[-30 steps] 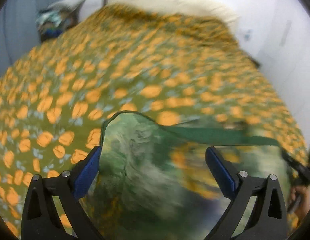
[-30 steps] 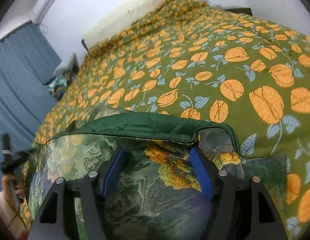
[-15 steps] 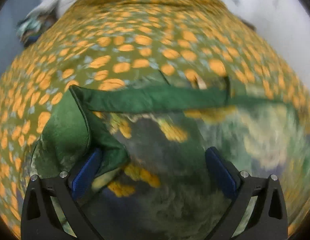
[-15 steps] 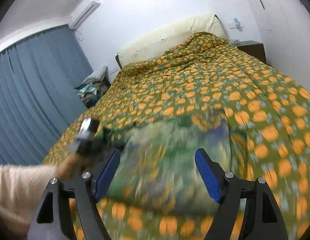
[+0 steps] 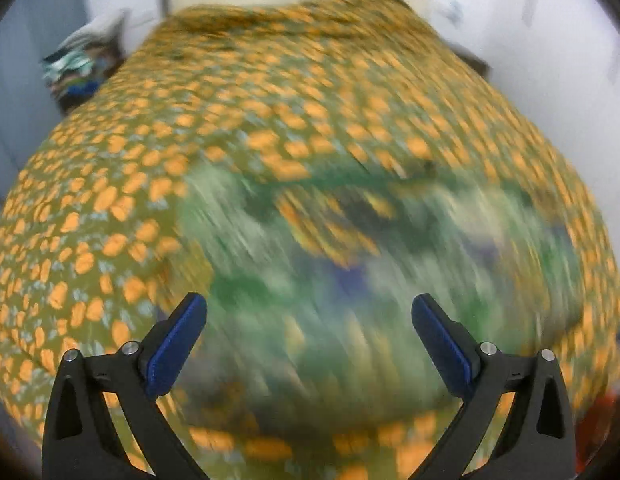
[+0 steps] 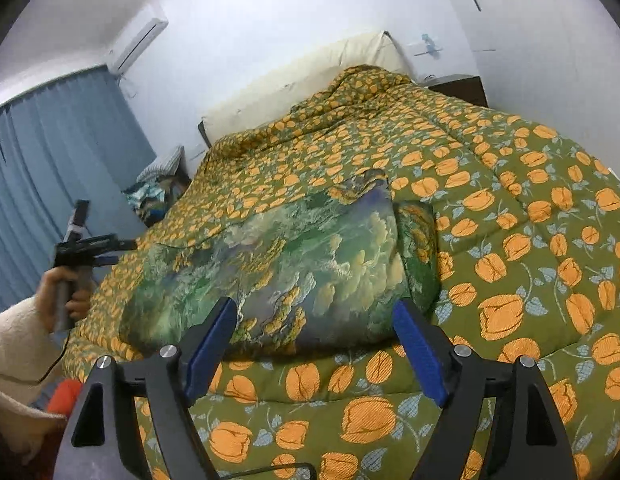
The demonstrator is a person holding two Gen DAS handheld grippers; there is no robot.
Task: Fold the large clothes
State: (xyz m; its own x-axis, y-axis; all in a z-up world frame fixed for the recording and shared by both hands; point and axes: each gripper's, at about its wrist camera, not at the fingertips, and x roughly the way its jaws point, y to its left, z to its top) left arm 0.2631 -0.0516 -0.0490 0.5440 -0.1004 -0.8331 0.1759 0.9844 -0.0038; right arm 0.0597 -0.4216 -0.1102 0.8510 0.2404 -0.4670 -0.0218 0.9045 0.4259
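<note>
Bed quilt (image 6: pixel 510 208), folded garment (image 6: pixel 310 264) sharp from right, blurred from left

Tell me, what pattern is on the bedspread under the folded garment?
Orange tulip-like flowers with pale blue leaves on olive green bedspread, clearest in the right wrist view.

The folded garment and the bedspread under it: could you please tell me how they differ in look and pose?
The folded garment bears a painterly print of green, cream and blue; the bedspread repeats orange tulips on olive. The garment is a compact, puffy bundle, while the bedspread lies spread across the bed, rumpled near the headboard. Both carry orange and green.
</note>
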